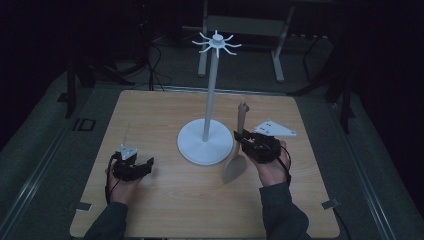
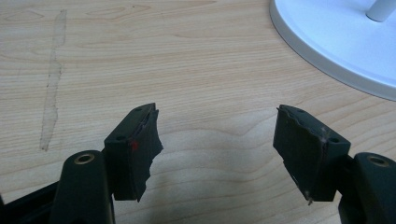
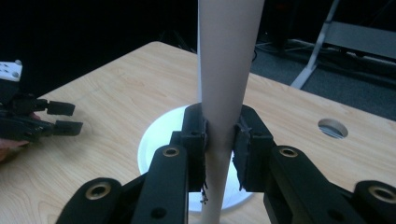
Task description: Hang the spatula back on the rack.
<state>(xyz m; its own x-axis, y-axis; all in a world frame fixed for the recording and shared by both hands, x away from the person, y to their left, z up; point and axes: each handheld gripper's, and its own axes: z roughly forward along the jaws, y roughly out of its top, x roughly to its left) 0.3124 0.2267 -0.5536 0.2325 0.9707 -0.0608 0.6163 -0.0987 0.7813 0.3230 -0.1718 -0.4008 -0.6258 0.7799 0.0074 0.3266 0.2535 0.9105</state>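
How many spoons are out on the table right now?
1. The wooden spoon is clamped by its handle in the right gripper, beside the white stand. None hangs on the stand's hooks.

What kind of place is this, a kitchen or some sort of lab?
Most likely a lab or test workspace, not a kitchen: a bare wooden table in a dark room, metal frame legs and cables on the floor behind it, and a white hook stand as the only fixture.
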